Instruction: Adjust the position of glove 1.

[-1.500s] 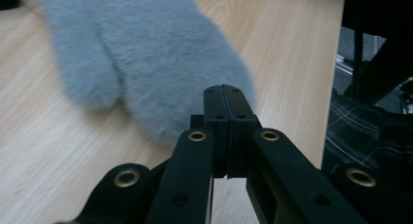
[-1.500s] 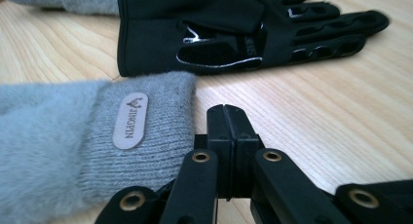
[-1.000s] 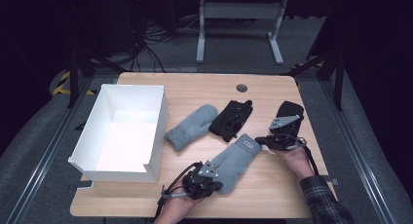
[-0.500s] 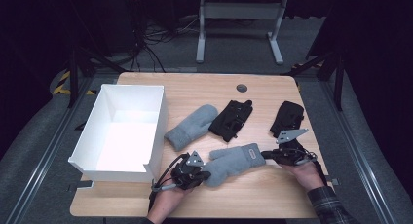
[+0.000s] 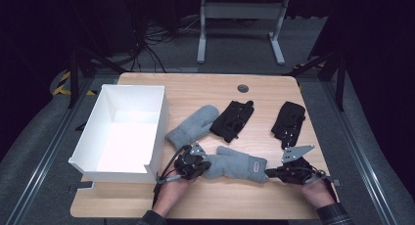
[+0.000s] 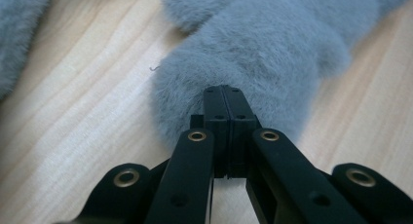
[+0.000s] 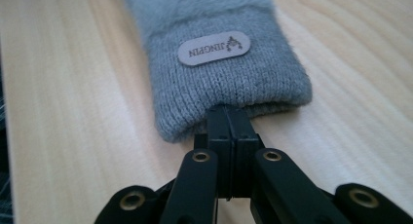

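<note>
Near the front edge of the table [image 5: 195, 205], the grey mitten [image 5: 235, 164] lies stretched flat between your two tools, just in front of the second grey mitten [image 5: 193, 126] and the two black gloves [image 5: 233, 120] [image 5: 288, 121]. Your left gripper [image 5: 192, 165] has its jaws pinched together on the fuzzy fingertip end [image 6: 234, 63], and your right gripper [image 5: 281, 172] is clamped on the rim of the ribbed cuff [image 7: 229, 95], just below the sewn label [image 7: 214, 47]. Both bites look shallow, taking only the edge of the fabric, so a sharp tug could probably pull the knit free. Keep the two hands level and move them together, holding light tension so the mitten neither sags nor stretches. If the white box [image 5: 161, 122] at your left is the destination, lift enough to clear its near wall before carrying across, and release only once the mitten rests inside.
</note>
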Action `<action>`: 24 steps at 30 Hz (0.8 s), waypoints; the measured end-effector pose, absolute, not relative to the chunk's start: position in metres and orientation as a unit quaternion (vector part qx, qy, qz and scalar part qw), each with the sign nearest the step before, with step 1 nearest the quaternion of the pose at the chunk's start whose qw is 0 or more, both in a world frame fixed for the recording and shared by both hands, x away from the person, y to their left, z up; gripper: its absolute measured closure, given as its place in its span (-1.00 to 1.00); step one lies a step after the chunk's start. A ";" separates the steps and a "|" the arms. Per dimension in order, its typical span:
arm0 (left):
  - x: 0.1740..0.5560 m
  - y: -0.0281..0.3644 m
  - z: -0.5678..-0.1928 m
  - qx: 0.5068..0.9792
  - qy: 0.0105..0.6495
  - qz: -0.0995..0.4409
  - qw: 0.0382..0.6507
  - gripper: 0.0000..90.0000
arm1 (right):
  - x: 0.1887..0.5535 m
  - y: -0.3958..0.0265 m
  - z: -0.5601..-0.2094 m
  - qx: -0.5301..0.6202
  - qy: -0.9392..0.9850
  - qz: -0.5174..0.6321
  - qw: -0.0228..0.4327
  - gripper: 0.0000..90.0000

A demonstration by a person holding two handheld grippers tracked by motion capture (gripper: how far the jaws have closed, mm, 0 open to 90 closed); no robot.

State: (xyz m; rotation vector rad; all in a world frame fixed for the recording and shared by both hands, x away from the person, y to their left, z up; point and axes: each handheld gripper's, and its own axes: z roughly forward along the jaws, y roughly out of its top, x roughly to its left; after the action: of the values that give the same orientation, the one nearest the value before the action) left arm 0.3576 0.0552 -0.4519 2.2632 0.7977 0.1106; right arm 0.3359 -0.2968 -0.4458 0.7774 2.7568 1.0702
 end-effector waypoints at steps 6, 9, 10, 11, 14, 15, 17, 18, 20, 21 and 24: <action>0.357 0.059 -0.444 0.871 0.315 0.051 0.373 1.00 | 0.331 -0.302 -0.442 0.253 0.900 0.351 0.049 1.00; 0.351 0.062 -0.436 0.867 0.308 0.043 0.389 1.00 | 0.338 -0.309 -0.434 0.262 0.891 0.365 0.065 1.00; 0.346 0.061 -0.434 0.868 0.303 0.037 0.392 1.00 | 0.345 -0.310 -0.429 0.265 0.887 0.371 0.076 1.00; 0.346 0.061 -0.434 0.868 0.303 0.037 0.392 1.00 | 0.345 -0.310 -0.429 0.265 0.887 0.371 0.076 1.00; 0.337 0.055 -0.433 0.874 0.289 0.022 0.391 1.00 | 0.365 -0.304 -0.426 0.264 0.884 0.378 0.081 1.00; 0.332 0.050 -0.435 0.877 0.281 0.015 0.390 1.00 | 0.370 -0.300 -0.426 0.263 0.884 0.378 0.079 1.00; 0.330 0.048 -0.436 0.879 0.276 0.009 0.388 1.00 | 0.375 -0.296 -0.427 0.260 0.885 0.378 0.078 1.00; 0.328 0.043 -0.440 0.883 0.272 0.002 0.383 1.00 | 0.386 -0.286 -0.429 0.255 0.888 0.375 0.074 1.00; 0.327 0.038 -0.445 0.887 0.267 -0.006 0.377 1.00 | 0.395 -0.277 -0.431 0.251 0.891 0.373 0.069 1.00; 0.327 0.038 -0.445 0.887 0.267 -0.006 0.377 1.00 | 0.395 -0.277 -0.431 0.251 0.891 0.373 0.069 1.00; 0.328 0.027 -0.452 0.893 0.259 -0.010 0.367 1.00 | 0.405 -0.263 -0.436 0.241 0.896 0.367 0.062 1.00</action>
State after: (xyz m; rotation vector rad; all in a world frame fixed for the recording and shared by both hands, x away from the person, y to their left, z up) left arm 0.3277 0.0272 -0.4522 2.2950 0.6655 -0.0255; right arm 0.4047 -0.2627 -0.4361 0.7284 2.7100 1.1101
